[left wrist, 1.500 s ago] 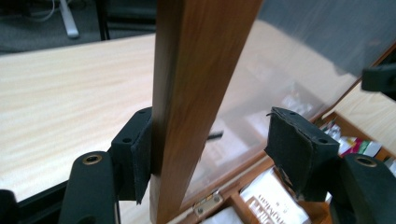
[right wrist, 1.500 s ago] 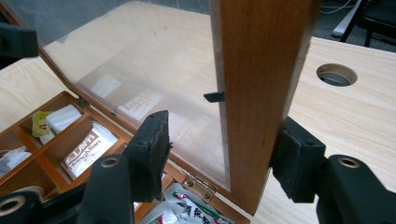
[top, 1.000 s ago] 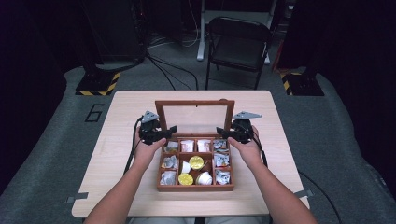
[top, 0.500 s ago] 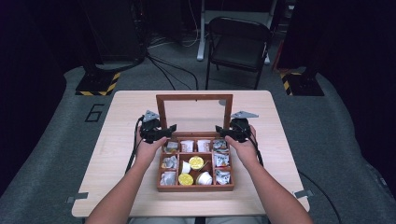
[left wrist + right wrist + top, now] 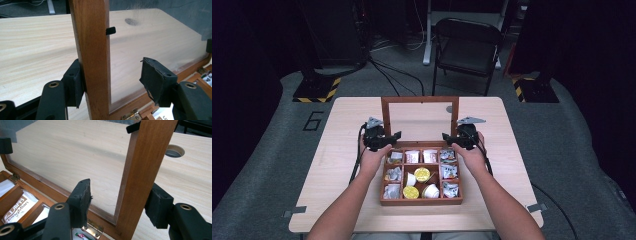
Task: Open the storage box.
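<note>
While both grippers' jaws gape astride the lid rails, bare table surrounds.

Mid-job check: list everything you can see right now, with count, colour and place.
Box: one, brown wood, table centre, open, split into compartments.
Lid: one, wood frame with clear pane, raised at the box's far edge; a frame post sits between each gripper's jaws.
Hinges: brass, at the lid's base.
Packets: several, white and silvery, in outer and far compartments.
Cups: about four, yellow or white, middle compartments.
Table: one, pale wood.
Chair: one, black, beyond the table.
Left gripper: black, open around the left post.
Right gripper: black, open around the right post.
</note>
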Tool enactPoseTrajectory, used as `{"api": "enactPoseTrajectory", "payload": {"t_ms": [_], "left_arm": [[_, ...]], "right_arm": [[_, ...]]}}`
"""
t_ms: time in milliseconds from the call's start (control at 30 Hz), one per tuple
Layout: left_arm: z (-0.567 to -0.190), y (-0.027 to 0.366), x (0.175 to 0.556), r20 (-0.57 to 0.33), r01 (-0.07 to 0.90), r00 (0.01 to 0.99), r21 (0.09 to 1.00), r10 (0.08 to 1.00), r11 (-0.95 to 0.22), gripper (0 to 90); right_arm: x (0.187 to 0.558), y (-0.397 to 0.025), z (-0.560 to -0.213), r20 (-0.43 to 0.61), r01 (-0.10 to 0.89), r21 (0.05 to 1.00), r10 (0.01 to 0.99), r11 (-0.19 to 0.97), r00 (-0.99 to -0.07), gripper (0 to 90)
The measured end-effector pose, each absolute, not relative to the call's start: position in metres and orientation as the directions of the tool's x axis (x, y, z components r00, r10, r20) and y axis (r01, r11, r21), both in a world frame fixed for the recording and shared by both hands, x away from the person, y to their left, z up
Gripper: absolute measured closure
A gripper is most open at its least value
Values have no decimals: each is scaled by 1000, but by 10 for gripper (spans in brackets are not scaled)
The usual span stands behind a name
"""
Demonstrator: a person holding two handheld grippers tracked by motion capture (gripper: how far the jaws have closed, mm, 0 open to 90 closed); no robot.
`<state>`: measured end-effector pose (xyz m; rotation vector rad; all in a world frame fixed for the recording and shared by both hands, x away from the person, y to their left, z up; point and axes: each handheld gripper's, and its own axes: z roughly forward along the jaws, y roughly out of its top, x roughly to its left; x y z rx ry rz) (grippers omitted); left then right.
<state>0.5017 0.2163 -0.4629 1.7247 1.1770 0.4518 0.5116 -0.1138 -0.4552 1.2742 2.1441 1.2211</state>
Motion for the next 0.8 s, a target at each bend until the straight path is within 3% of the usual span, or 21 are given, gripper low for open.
{"api": "enactPoseTrajectory", "payload": {"t_ms": [800], "left_arm": [[-466, 219, 516, -251, 580, 450, 812, 857, -68, 372]], "right_arm": [[519, -117, -460, 169, 574, 798, 847, 182, -504, 450]]}}
